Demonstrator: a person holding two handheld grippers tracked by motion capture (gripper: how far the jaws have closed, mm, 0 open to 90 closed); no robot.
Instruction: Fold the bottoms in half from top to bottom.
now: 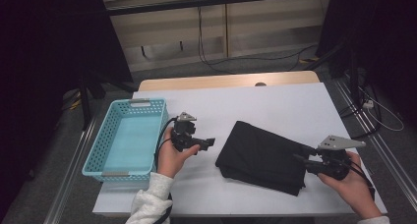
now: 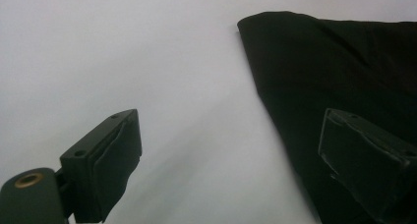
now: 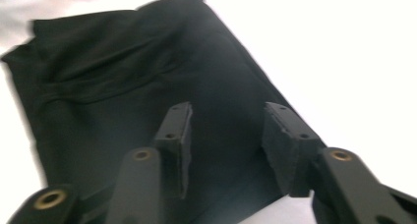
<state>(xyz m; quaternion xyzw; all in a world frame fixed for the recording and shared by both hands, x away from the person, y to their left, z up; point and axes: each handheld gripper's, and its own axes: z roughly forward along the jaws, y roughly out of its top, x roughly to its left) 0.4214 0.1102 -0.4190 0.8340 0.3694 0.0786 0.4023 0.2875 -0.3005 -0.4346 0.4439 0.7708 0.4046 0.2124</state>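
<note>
On the white tabletop (image 1: 275, 101), a folded black fabric garment (image 1: 263, 156) lies flat right of centre, long axis running 10 to 4 o'clock. Left gripper (image 1: 209, 143) sits at the cloth's 9 o'clock, just beside its near-left edge, jaws spread wide, nothing between them; in the left gripper view one jaw is over bare table, the other over the cloth (image 2: 344, 76). Right gripper (image 1: 301, 154) is at the cloth's 3 o'clock, over its right edge, jaws parted, gripping nothing; the right gripper view shows fabric (image 3: 123, 81) beneath both jaws. Light-blue perforated plastic basket (image 1: 127, 174) stands at 9 o'clock, well apart from the cloth.
</note>
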